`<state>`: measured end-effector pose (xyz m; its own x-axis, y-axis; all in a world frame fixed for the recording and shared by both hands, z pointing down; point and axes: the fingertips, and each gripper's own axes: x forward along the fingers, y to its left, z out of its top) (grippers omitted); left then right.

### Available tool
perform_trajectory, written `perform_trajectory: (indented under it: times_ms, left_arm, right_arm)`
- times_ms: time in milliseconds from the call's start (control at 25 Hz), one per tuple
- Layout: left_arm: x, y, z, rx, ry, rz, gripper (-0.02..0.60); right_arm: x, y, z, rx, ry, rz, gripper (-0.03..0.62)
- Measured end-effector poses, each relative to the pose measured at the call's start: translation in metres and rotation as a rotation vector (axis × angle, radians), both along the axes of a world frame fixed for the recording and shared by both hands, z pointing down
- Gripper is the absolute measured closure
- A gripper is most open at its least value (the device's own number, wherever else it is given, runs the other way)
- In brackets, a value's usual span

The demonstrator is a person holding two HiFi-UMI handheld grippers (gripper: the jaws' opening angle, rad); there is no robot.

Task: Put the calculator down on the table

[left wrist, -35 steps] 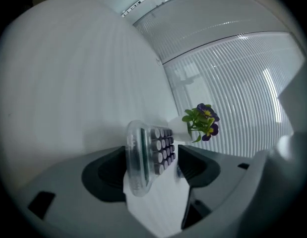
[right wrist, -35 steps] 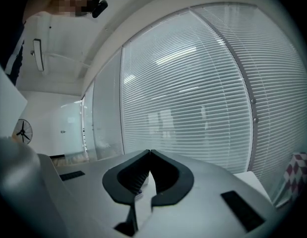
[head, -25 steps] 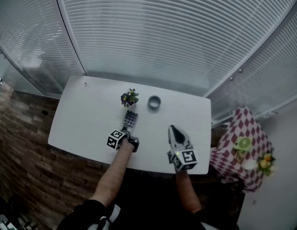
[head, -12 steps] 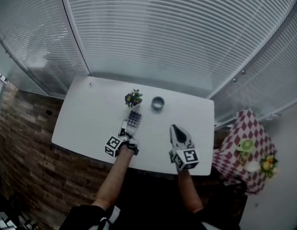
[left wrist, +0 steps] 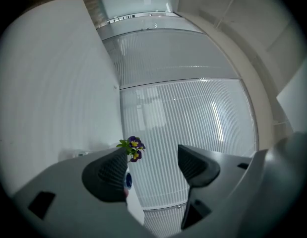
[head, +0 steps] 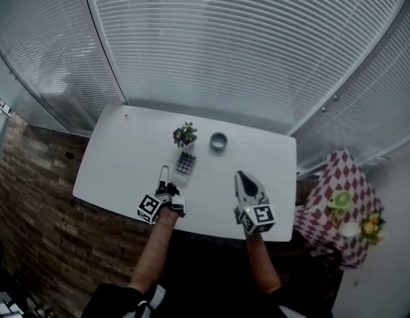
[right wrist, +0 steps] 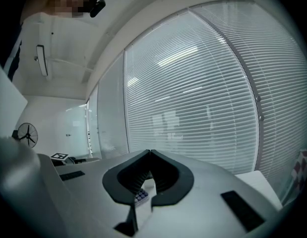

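The calculator [head: 184,163] lies flat on the white table [head: 125,158], just in front of a small potted flower [head: 185,135]. My left gripper [head: 167,178] sits a little behind and left of the calculator, apart from it, near the table's front edge. In the left gripper view its jaws [left wrist: 152,157] are open with nothing between them, and the flower [left wrist: 132,148] shows past the left finger. My right gripper [head: 240,176] hovers over the table's right half, shut and empty. A bit of the calculator [right wrist: 140,196] shows under its closed fingers [right wrist: 150,153].
A grey round cup [head: 218,142] stands right of the flower. Slatted blinds fill the wall behind the table. A side table with a red-checked cloth [head: 337,197] stands to the right, and brick surface [head: 32,197] lies left and in front.
My left gripper has drawn back toward the table's front edge, away from the calculator, which stays lying on the table. The right gripper has barely moved.
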<state>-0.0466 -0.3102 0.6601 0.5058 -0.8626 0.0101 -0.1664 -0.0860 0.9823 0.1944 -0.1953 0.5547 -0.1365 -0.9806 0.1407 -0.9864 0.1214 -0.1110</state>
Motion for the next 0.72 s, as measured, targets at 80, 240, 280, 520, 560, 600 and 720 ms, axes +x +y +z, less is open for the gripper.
perform_trajectory:
  times_ms: [80,240,280,520,560,600,720]
  left_arm:
    - [-0.001,0.0,-0.007,0.022,0.016,0.005,0.285]
    - [0.003,0.003,-0.027,0.07,0.058,0.039,0.287]
    - [0.004,0.004,-0.031,0.076,0.073,0.044,0.287]
    - [0.002,0.011,-0.049,0.218,-0.245,0.09,0.287]
    - [0.004,0.011,-0.053,0.271,-0.304,0.104,0.287]
    - [0.007,0.011,-0.058,0.326,-0.355,0.116,0.287]
    - [0.013,0.017,-0.086,0.5,-0.572,0.146,0.287]
  right_arm:
    - [-0.003,-0.001,-0.007,-0.007,0.008,-0.001,0.588]
    - [-0.006,0.001,-0.003,-0.01,0.001,-0.017,0.588]
    - [-0.006,0.001,-0.002,-0.014,0.002,-0.015,0.588]
    - [-0.003,0.003,-0.002,-0.012,0.005,-0.014,0.588]
    - [-0.001,0.003,-0.001,-0.01,0.003,-0.012,0.588]
    - [-0.001,0.002,-0.001,-0.012,0.001,-0.008,0.588]
    - [-0.007,0.0,-0.011,-0.016,0.002,-0.011,0.588]
